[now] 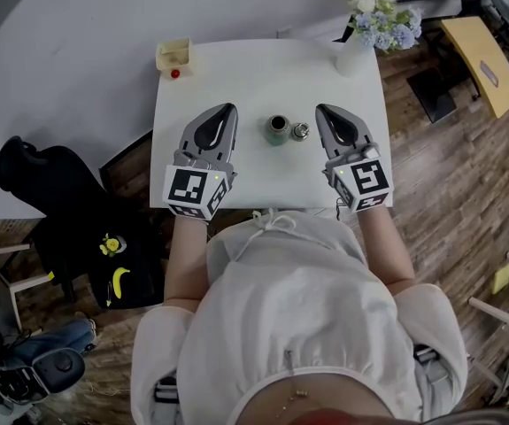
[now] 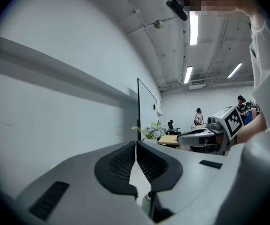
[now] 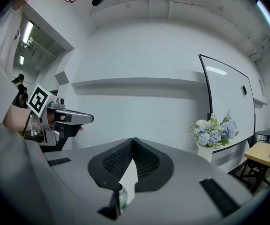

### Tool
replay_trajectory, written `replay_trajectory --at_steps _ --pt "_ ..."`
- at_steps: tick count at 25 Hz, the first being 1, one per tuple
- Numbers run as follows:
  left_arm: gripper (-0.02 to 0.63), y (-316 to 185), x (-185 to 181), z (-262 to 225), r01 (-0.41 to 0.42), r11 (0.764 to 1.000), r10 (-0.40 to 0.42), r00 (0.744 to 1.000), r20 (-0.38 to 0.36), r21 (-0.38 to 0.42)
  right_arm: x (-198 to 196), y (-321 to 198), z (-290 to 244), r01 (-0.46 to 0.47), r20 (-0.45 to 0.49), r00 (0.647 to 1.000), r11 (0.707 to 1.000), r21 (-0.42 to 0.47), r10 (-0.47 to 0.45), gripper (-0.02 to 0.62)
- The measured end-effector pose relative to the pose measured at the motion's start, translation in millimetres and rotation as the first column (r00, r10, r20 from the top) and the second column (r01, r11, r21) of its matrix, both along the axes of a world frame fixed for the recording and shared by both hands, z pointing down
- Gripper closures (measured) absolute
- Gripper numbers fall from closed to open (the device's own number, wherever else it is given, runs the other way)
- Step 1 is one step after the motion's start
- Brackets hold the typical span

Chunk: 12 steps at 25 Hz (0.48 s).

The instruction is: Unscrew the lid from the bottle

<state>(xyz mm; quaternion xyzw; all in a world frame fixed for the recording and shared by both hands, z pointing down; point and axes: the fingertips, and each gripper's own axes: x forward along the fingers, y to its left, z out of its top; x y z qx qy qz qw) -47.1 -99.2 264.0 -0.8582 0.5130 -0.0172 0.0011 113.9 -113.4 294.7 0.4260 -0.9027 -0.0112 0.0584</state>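
Bottle (image 1: 278, 129) stands on the desk (image 1: 236, 69) between left claw (image 1: 229, 108) and right claw (image 1: 321, 110), both clenched and empty. What may be its lid (image 1: 300, 132) sits just beside it, so unscrewing seems done, with nothing left to grip.

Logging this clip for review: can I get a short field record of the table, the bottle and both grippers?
table: white, small
bottle: dark, upright, mid-table between the grippers
small silvery piece: just right of the bottle; cannot tell if it is the lid
left gripper: jaws together, empty, left of the bottle
right gripper: jaws together, empty, right of the silvery piece
vase of flowers: far right corner
yellow box: far left corner
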Motion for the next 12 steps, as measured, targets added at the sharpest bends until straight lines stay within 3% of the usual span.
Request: replay_trajectory --at_steps 7,12 --pt "0.581 -4.2 -4.1 2.2 0.0 1.0 0.0 1.0 -0.009 -0.01 2.6 -2.9 5.0 -0.019 0.021 1.0 1.0 -0.02 0.02 0.592" --pt "0.581 -10.1 -7.1 3.9 -0.01 1.0 0.01 1.0 0.005 -0.014 -1.2 -7.3 0.1 -0.026 0.042 0.999 1.0 0.012 0.026 0.592"
